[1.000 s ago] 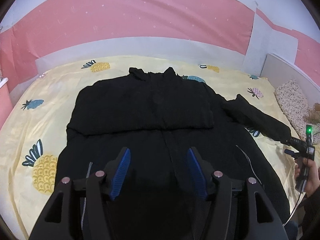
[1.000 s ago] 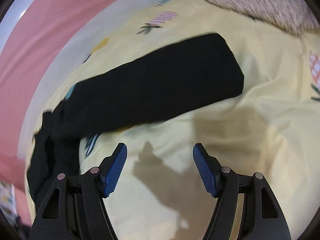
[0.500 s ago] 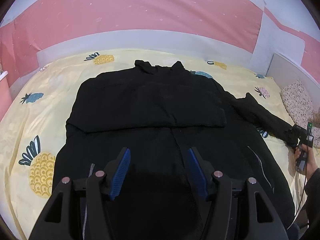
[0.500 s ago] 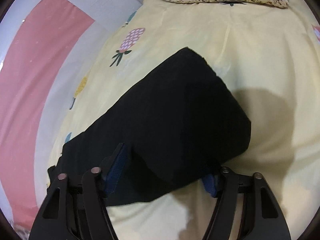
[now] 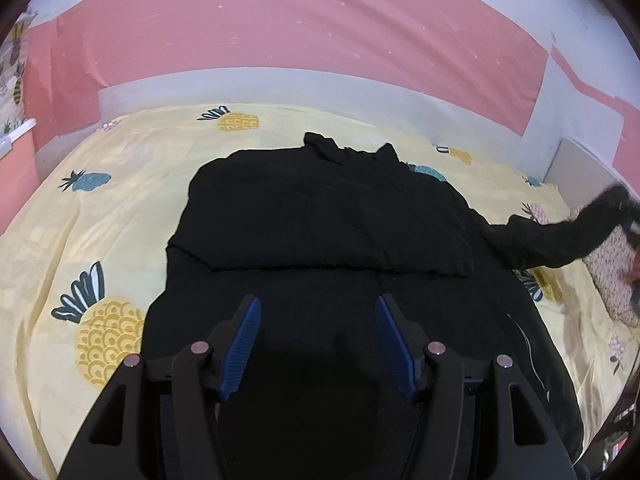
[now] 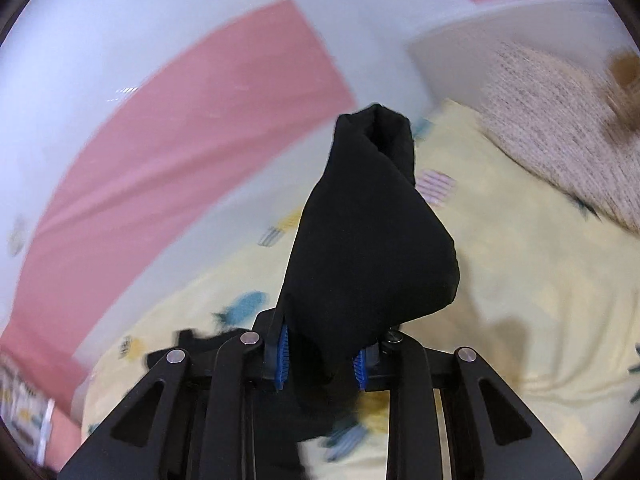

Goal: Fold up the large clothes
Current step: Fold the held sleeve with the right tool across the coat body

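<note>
Black jacket (image 5: 332, 240) — lay flat on bed (image 5: 100, 216), pineapple-print yellow sheet, collar toward pink wall (image 5: 280, 28). Left hand-held gripper (image 5: 318, 336) — I held it above hem, blue pads wide apart, nothing between them. Right hand-held gripper (image 6: 320, 354) — I had it clamped on sleeve (image 6: 360, 240), cuff raised off bed; floral pillow (image 6: 560, 128) beyond.

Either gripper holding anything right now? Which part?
Right gripper is shut on the black jacket's sleeve, near its cuff end. Left gripper is open, holding nothing.
</note>
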The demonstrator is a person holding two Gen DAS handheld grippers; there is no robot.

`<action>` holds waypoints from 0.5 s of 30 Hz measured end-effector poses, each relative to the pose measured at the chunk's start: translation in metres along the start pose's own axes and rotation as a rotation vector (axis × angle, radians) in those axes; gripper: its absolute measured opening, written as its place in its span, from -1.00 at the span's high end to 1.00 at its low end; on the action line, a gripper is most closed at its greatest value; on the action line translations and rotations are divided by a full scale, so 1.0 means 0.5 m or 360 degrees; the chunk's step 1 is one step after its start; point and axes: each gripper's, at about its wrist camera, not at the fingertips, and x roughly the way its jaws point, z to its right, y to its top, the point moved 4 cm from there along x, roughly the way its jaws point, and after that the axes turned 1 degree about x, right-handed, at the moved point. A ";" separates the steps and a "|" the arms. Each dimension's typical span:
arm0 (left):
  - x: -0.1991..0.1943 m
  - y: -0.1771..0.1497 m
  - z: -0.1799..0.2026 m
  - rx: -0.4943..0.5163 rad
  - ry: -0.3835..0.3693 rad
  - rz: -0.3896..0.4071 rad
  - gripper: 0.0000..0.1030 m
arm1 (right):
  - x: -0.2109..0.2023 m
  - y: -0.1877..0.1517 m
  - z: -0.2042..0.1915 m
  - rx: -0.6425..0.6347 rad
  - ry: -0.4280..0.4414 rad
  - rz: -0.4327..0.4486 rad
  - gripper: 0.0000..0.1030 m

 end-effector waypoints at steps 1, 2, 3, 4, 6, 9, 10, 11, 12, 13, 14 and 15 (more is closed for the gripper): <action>-0.003 0.000 -0.007 -0.0010 0.0001 0.0005 -0.20 | -0.006 0.006 -0.049 -0.0049 0.0053 0.0007 0.51; -0.006 0.000 -0.015 -0.0021 0.0000 0.0011 -0.20 | -0.011 0.008 -0.100 -0.0098 0.0105 0.0009 0.51; -0.009 0.001 -0.022 -0.0033 0.0000 0.0018 -0.20 | -0.020 0.001 -0.137 -0.0143 0.0150 0.0009 0.51; -0.012 0.002 -0.030 -0.0047 0.0002 0.0025 -0.20 | -0.021 -0.003 -0.176 -0.0187 0.0189 0.0005 0.51; -0.018 0.003 -0.047 -0.0072 0.0003 0.0038 -0.20 | -0.022 -0.025 -0.269 -0.0298 0.0272 -0.0018 0.51; -0.028 0.001 -0.075 -0.0107 0.0010 0.0056 -0.20 | -0.002 -0.086 -0.390 -0.0422 0.0394 -0.0114 0.51; -0.030 0.001 -0.085 -0.0118 0.0014 0.0060 -0.20 | 0.009 -0.111 -0.426 -0.0463 0.0422 -0.0148 0.51; -0.033 0.000 -0.097 -0.0129 0.0020 0.0064 -0.20 | 0.017 -0.133 -0.452 -0.0497 0.0444 -0.0177 0.51; -0.034 -0.001 -0.107 -0.0137 0.0025 0.0067 -0.20 | 0.032 -0.164 -0.484 -0.0539 0.0469 -0.0216 0.51; -0.036 -0.002 -0.120 -0.0147 0.0033 0.0070 -0.20 | 0.051 -0.198 -0.513 -0.0576 0.0491 -0.0263 0.51; -0.038 -0.004 -0.131 -0.0158 0.0041 0.0073 -0.20 | 0.072 -0.240 -0.543 -0.0608 0.0513 -0.0322 0.51; -0.040 -0.006 -0.144 -0.0170 0.0050 0.0074 -0.20 | 0.094 -0.279 -0.566 -0.0632 0.0530 -0.0383 0.51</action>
